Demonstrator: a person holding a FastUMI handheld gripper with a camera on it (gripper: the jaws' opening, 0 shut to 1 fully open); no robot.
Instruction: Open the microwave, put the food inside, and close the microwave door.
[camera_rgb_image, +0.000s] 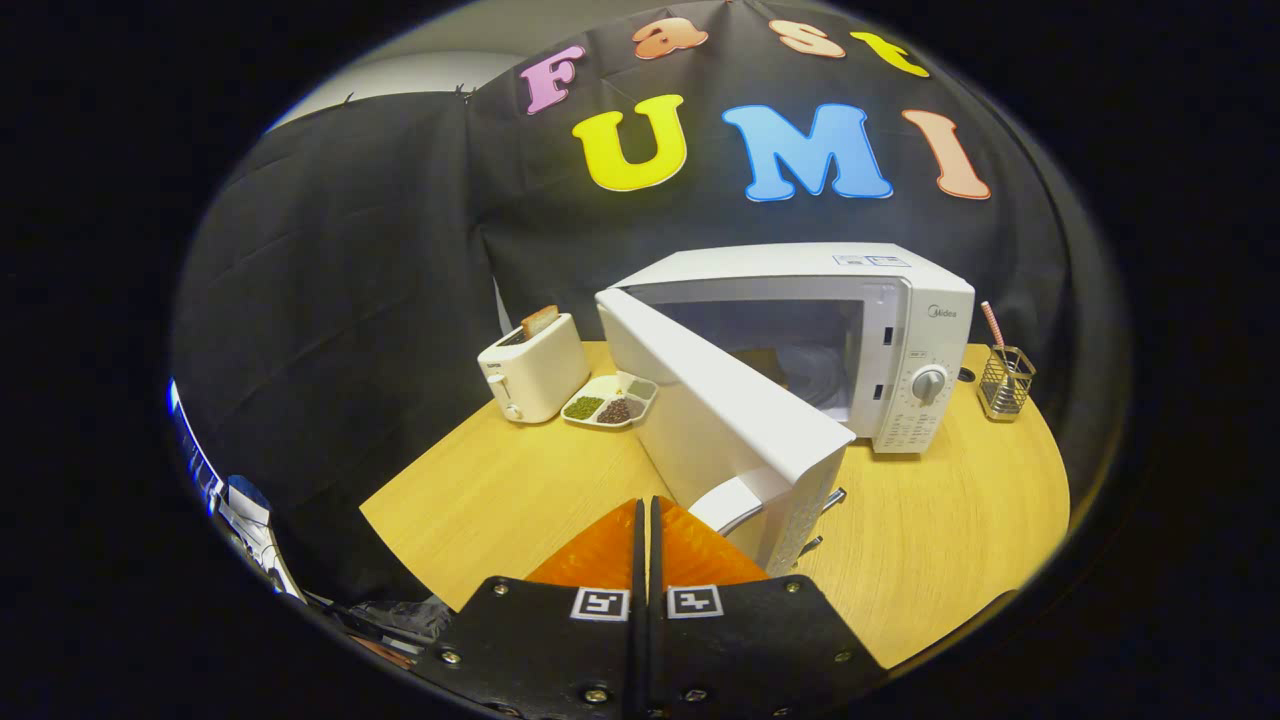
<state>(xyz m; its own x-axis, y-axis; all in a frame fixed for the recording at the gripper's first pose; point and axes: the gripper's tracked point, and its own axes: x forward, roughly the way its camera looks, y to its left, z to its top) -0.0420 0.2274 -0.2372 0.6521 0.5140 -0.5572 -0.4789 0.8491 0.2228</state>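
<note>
One step left: your gripper (646, 520) fingers closed, empty, lower centre; push door (720, 420) outer face steadily toward microwave (900, 330) till latched

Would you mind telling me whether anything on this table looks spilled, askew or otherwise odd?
Nothing looks spilled or damaged. The microwave door stands swung wide open, its edge just ahead of the shut gripper. The toaster with its slice, the divided dish and the wire holder all sit upright on the table.
</note>
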